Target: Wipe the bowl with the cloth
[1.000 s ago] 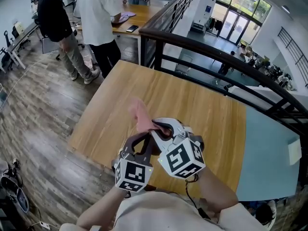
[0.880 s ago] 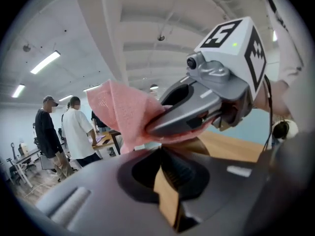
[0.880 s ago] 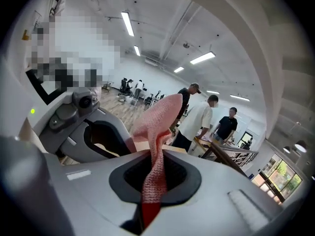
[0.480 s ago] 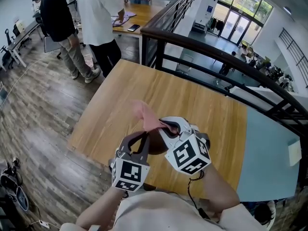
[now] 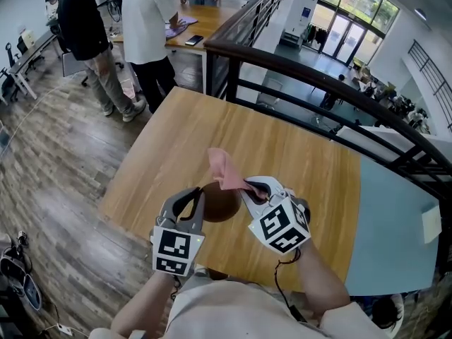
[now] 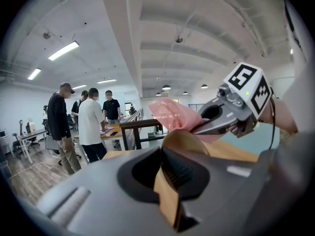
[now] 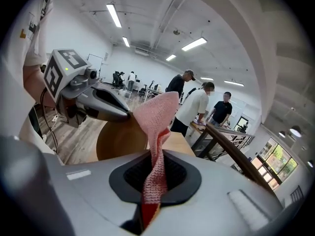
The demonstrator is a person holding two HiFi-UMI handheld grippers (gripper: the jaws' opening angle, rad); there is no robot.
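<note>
Item: wooden surface point(image 5: 282, 147), pale plank top, the largest thing in the head view, with wood flooring to its left. Black railing point(image 5: 332, 83), running along the surface's far side. Three persons point(image 5: 148, 27) standing well apart from the surface beside a second desk at upper left. Left gripper point(image 6: 165, 178), grey body with a marker cube, at the surface's near edge; jaws narrow, clamped on the rim of the bowl, whose wall passes edge-on between the pads. Right gripper point(image 7: 155, 181), same make, just beside the left one and angled toward it; jaws pressed together on the lower end of the cloth. Bowl point(image 5: 220, 202), brown wood, round, held between the two grippers above the near part of the surface; it is tilted so that its hollow faces the right gripper, with the near rim in the left jaws and the far rim next to the right jaws' tips. Cloth point(image 7: 158, 114), pink knit, small; one end pinched in the right jaws, the rest rising free out of them as a folded flap. In the left gripper view the flap lies at the bowl's far rim; whether it touches the rim cannot be told. In the head view its loose end sticks out past the bowl, over the bare surface.
</note>
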